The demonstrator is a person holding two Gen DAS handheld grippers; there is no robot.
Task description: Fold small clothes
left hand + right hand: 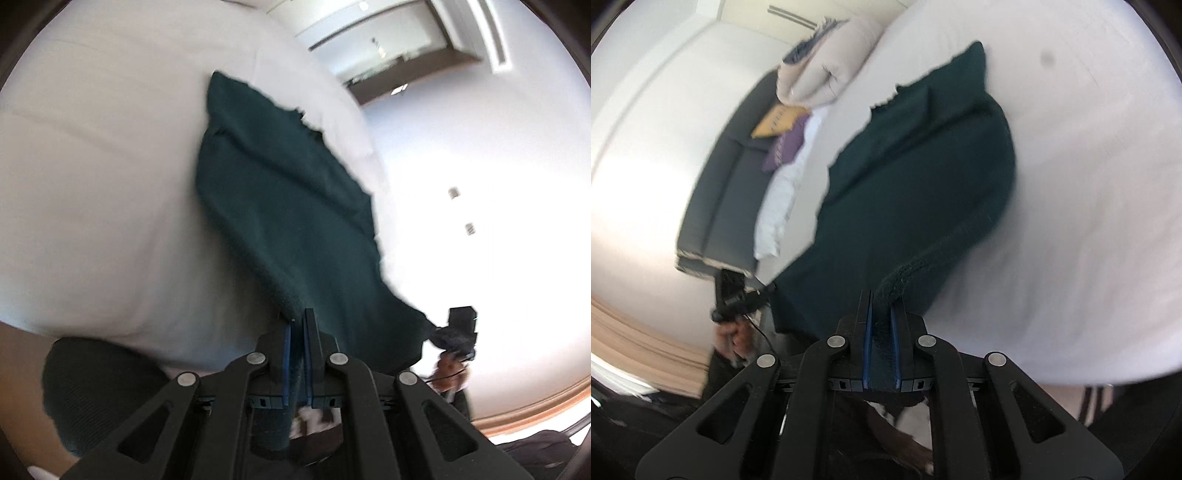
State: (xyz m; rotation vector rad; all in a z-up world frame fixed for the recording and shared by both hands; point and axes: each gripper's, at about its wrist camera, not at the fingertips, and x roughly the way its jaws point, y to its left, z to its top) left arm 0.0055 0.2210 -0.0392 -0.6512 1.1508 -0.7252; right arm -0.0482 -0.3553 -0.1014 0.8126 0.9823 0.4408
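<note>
Left wrist view: your left hand-held gripper is clenched on a hem of the dark green garment, with cloth pinched between the 2 blue pads. The garment stretches away from you, partly lifted, its far end lying on the white bed. Left of the garment the sheet is bare and wide; to the right the bed's edge curves close by the cloth's ragged side, with bright floor beyond.

At the lower right of that view your right hand-held gripper pulls another corner of the same garment taut.

From the right wrist view, the right hand-held gripper grasps a thick ribbed edge of the garment between its pads. Open sheet lies to the right. To the left sit a dark sofa, a yellow cushion, a purple one and a beige bundle.
</note>
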